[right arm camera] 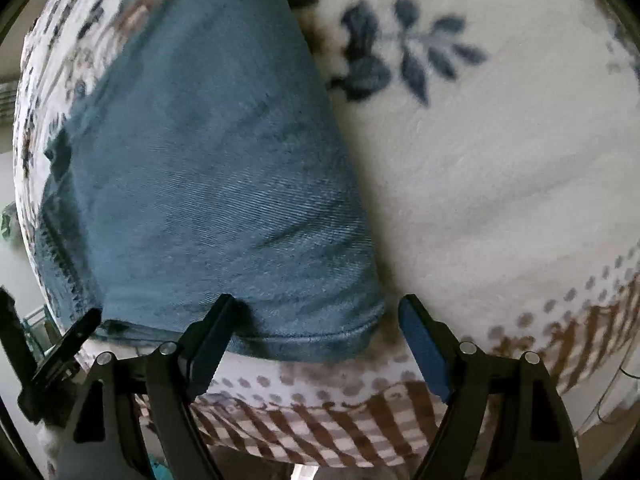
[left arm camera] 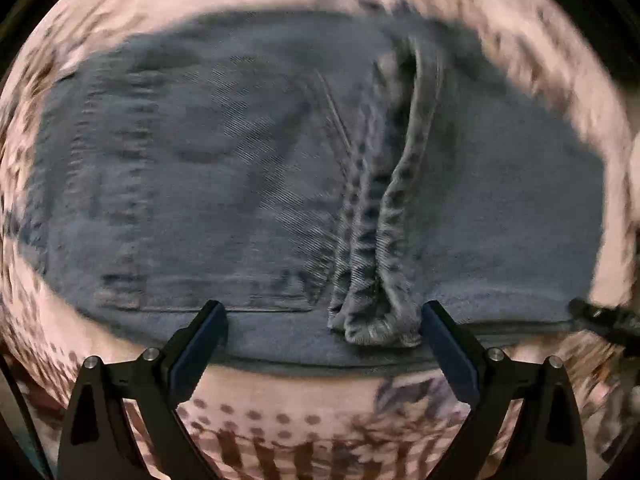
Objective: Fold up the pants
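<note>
Blue denim pants [left arm camera: 248,168] lie flat on a patterned blanket, filling most of the left wrist view. A thick rolled seam ridge [left arm camera: 380,240] runs down to the near hem. My left gripper [left arm camera: 324,316] is open, its fingers straddling the near edge of the pants, holding nothing. In the right wrist view the pants [right arm camera: 208,168] lie at left, their near hem corner between the fingers. My right gripper [right arm camera: 316,312] is open and empty over that corner. The left gripper's fingertip [right arm camera: 76,332] shows at the lower left.
A fleecy white blanket [right arm camera: 500,168] with blue leaf prints and a brown dotted and striped border [right arm camera: 340,428] covers the surface. Its near edge drops off just below both grippers. The left wrist view is motion-blurred.
</note>
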### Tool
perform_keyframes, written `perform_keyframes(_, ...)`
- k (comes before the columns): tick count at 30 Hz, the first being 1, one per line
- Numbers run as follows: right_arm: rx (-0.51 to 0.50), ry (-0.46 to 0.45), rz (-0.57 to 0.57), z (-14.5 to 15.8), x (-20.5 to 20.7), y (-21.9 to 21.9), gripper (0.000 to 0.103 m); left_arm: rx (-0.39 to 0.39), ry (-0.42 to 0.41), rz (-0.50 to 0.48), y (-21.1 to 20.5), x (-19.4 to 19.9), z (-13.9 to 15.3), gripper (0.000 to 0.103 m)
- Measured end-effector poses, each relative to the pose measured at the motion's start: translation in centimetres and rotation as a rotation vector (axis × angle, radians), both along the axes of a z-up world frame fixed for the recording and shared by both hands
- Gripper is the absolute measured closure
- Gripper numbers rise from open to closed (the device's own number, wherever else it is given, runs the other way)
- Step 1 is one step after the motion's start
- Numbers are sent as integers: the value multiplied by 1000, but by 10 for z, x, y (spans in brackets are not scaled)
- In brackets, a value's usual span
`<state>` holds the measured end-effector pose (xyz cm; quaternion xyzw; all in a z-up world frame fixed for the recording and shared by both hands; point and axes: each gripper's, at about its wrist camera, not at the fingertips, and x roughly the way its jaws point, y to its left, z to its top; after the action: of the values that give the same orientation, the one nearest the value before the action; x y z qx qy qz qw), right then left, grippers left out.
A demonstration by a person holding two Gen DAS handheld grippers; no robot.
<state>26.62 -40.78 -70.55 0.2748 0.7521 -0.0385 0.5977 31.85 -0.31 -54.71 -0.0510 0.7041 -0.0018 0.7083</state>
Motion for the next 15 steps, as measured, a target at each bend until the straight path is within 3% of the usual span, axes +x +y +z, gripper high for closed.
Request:
perform_keyframes(4, -59, -85, 0, 38, 1, 3, 19, -179, -267, 278, 70, -23, 51, 4)
perform_keyframes(5, -79, -105, 9, 46, 2, 5, 19, -211, -318, 402, 100, -34, 57, 4)
perform_keyframes(10, -104, -185, 92, 72, 17, 51, 19, -271, -311, 845, 199, -75, 22, 6)
perform_keyframes(12, -92, -184, 130, 77, 37, 74, 19, -314, -346, 963, 201, -97, 8, 9)
perform_keyframes(15, -86, -180, 168, 72, 49, 101, 19, -376, -393, 1054, 220, -99, -10, 32)
